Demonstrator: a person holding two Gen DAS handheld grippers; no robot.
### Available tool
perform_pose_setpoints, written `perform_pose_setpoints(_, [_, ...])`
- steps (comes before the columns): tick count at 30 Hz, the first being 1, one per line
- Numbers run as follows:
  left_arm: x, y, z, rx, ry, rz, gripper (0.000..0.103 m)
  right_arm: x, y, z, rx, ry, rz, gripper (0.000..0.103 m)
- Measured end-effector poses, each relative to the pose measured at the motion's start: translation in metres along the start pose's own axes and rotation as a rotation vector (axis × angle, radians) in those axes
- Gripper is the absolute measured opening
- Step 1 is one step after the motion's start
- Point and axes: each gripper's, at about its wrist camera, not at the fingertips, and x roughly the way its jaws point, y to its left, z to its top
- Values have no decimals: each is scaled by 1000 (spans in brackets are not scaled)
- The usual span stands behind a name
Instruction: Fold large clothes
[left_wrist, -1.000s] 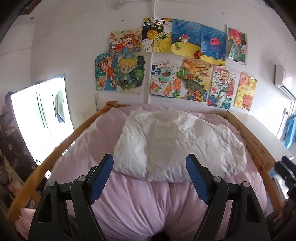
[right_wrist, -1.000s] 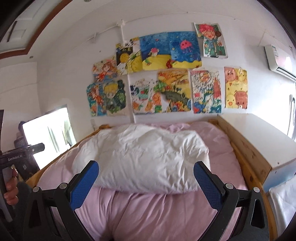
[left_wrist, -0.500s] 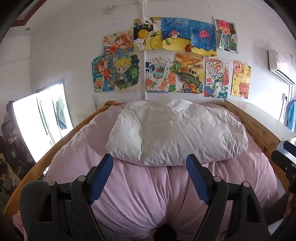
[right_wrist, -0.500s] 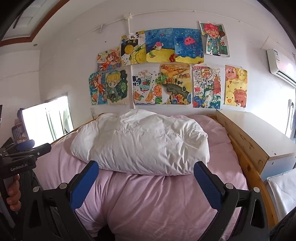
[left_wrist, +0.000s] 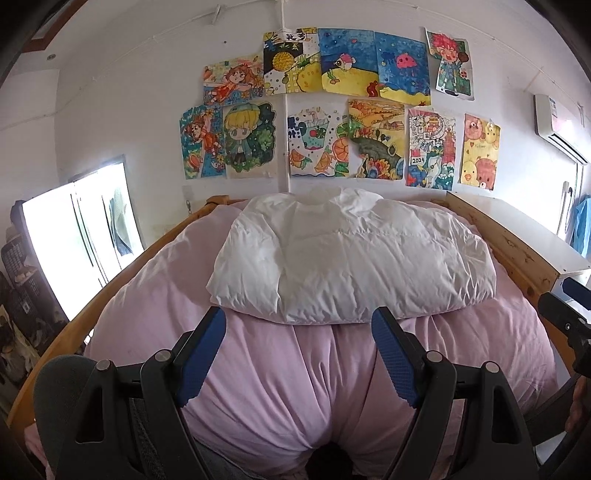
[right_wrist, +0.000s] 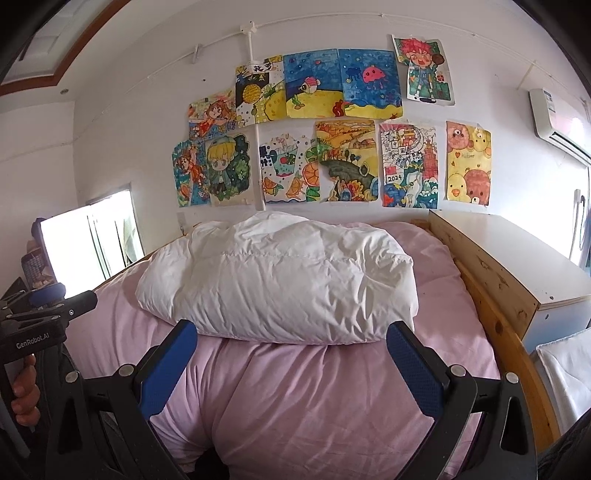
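- White jacket lies on the pink bed, long axis three-to-nine.
- Left hand-held gripper and right hand-held gripper: both wide, empty, jacket at twelve o'clock, equally near.

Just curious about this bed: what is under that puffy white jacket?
The white jacket lies on a pink duvet, which spreads across the wooden bed frame. The jacket covers whatever lies directly beneath it; any mattress is hidden too.

Both wrist cams low over bed, facing wall drawings
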Motion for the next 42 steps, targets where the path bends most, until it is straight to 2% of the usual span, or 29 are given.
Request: perform_pose_setpoints(42, [-2, 1, -1, -7, 7, 0, 77, -1, -4, 1, -3, 1, 5, 103])
